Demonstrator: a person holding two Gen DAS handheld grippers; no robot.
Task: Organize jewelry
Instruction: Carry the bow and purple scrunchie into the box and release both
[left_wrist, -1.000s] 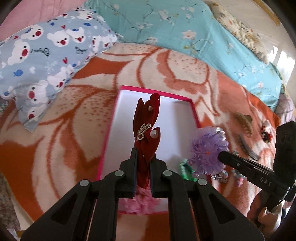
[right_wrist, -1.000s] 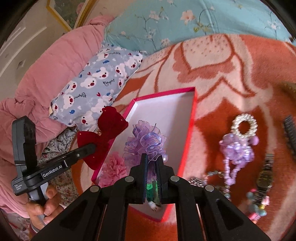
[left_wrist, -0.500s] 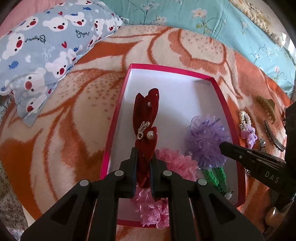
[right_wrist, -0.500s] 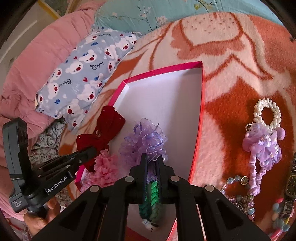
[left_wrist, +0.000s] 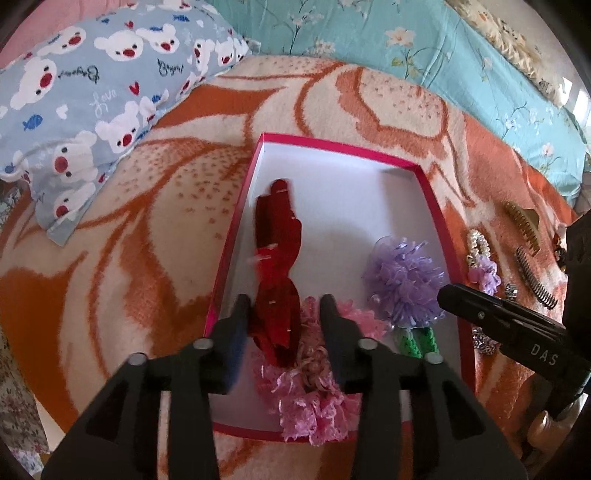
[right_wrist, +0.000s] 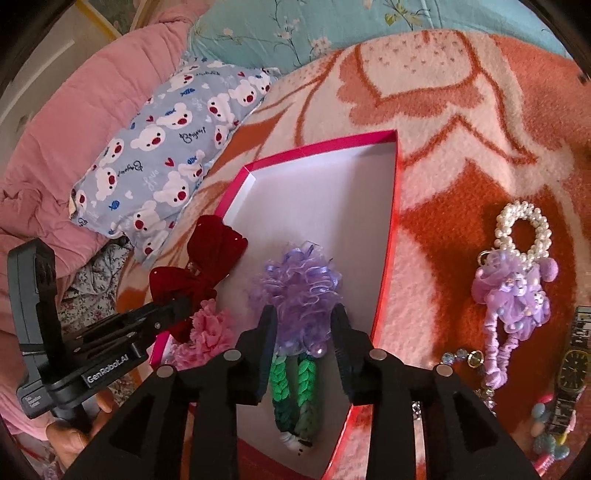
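An orange and cream patterned blanket (left_wrist: 155, 229) covers the bed. Beyond the fingers and to their left lies a blue pillow printed with white bears (left_wrist: 92, 92). Farther back stretches a turquoise floral quilt (left_wrist: 424, 48), beside a pink duvet (right_wrist: 74, 122).

I see a shallow pink-rimmed box with a white floor (left_wrist: 369, 192) on the blanket. Inside it lie a dark red velvet bow (left_wrist: 277, 266) along the left wall, blurred, a frilly pink scrunchie (left_wrist: 314, 410) at the near edge, and a lilac ruffled flower on a green braided band (right_wrist: 295, 291).
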